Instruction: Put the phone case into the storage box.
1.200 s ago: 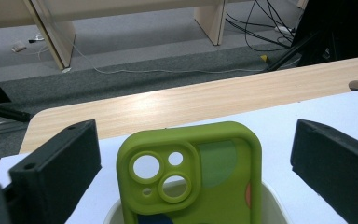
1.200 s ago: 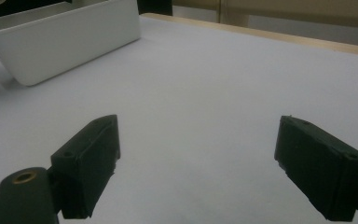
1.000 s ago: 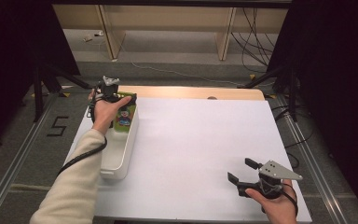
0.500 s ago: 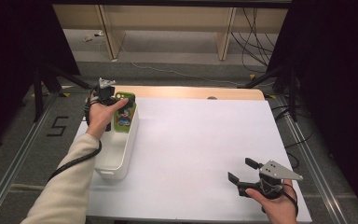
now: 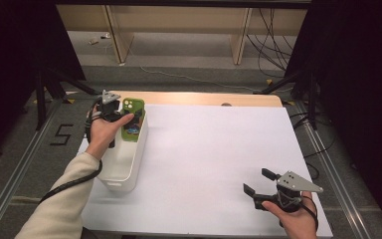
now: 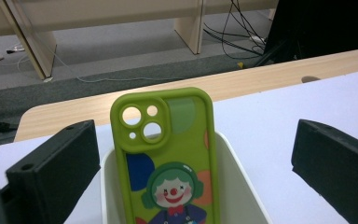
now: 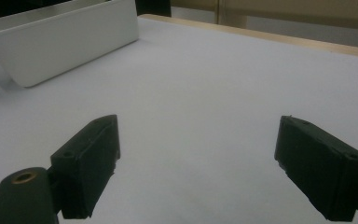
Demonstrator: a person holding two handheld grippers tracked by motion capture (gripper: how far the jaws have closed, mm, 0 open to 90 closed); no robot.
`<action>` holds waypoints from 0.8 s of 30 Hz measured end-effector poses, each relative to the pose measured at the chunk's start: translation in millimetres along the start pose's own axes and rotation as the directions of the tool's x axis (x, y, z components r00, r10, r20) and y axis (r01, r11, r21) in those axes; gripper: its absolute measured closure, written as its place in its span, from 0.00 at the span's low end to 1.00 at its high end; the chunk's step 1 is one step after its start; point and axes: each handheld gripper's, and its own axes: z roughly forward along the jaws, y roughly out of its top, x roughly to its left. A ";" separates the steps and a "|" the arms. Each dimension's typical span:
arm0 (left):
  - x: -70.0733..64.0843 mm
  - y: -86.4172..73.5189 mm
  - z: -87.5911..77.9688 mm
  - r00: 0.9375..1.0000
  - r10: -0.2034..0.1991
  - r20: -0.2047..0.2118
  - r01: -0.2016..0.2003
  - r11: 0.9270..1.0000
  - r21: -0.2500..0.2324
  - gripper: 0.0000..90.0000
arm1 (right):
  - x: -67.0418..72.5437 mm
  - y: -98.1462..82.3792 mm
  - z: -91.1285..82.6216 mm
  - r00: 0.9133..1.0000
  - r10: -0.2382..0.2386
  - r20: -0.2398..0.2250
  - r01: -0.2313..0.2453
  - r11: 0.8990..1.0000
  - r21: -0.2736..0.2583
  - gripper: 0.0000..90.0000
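Note:
A green phone case [image 6: 168, 158] with a cartoon clown on it stands upright at the far end of a white bin [image 5: 129, 164], leaning on its end wall. In the high view the phone case [image 5: 132, 117] sits at the table's far left. My left gripper [image 6: 193, 168] is open; its jaws stand wide on either side of the case without touching it. In the high view the left gripper [image 5: 122, 113] is held just left of the case. My right gripper [image 5: 256, 180] rests open near the front right edge, and the right gripper [image 7: 214, 158] has nothing between its jaws.
White sheet [image 5: 214, 149] covers the table, with a wooden strip [image 5: 204, 98] along its far edge. The bin's side wall [image 7: 60, 42] lies far off in the right gripper view. Floor rails and cables surround the table.
The left hand has shifted slightly left and back from over the bin, leaving the phone case standing in plainer view. The right gripper has not moved.

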 end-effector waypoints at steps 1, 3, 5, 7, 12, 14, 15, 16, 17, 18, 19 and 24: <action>-0.4 -0.8 -1.7 1.000 0.001 0.003 -0.001 1.000 -0.003 0.01 | 0.0 -0.1 0.3 1.000 0.001 -0.001 -0.001 1.000 -0.003 0.17; -1.2 -1.9 -5.2 1.000 0.003 0.006 -0.003 1.000 -0.008 0.01 | -0.2 -0.2 0.3 1.000 0.000 -0.001 0.000 1.000 -0.003 0.17; -2.3 -2.8 -8.1 1.000 0.002 0.007 -0.002 1.000 -0.014 0.01 | -0.2 -0.2 0.4 1.000 0.004 0.000 -0.004 1.000 -0.004 0.17; -4.1 -4.5 -10.3 1.000 0.006 0.011 -0.006 1.000 -0.017 0.01 | -0.2 -0.1 0.3 1.000 0.004 0.001 -0.004 1.000 -0.004 0.17; -6.8 -8.5 -16.4 1.000 0.009 0.022 -0.009 1.000 -0.018 0.01 | -0.2 0.0 -0.2 1.000 0.006 0.000 -0.006 1.000 -0.005 0.17; -7.6 -9.4 -19.4 1.000 0.014 0.024 -0.014 1.000 -0.025 0.01 | -0.3 0.0 -0.2 1.000 0.006 0.000 -0.006 1.000 -0.005 0.17; -8.0 -10.0 -21.0 0.999 0.019 0.027 -0.018 0.999 -0.027 0.01 | -0.3 0.1 -0.6 1.000 0.004 0.002 -0.004 1.000 -0.002 0.17; -8.7 -10.8 -22.5 0.999 0.021 0.029 -0.020 0.999 -0.027 0.01 | -0.2 0.1 -0.3 1.000 0.005 0.000 -0.005 1.000 -0.005 0.17; -9.2 -11.9 -24.0 0.999 0.022 0.031 -0.021 0.999 -0.029 0.01 | -0.1 0.2 -0.7 1.000 0.005 0.002 -0.005 1.000 -0.002 0.17; -9.6 -13.1 -25.7 0.999 0.024 0.034 -0.022 0.999 -0.030 0.01 | -0.2 0.2 -0.6 1.000 0.003 0.003 -0.003 1.000 -0.002 0.17; -10.2 -14.2 -27.2 0.999 0.023 0.038 -0.022 0.999 -0.031 0.01 | -0.1 0.1 -0.3 1.000 0.005 0.000 -0.005 1.000 -0.005 0.17; -13.4 -18.4 -34.8 0.998 0.034 0.050 -0.032 0.999 -0.042 0.01 | -0.1 0.2 -0.3 1.000 0.003 0.003 -0.003 1.000 -0.001 0.17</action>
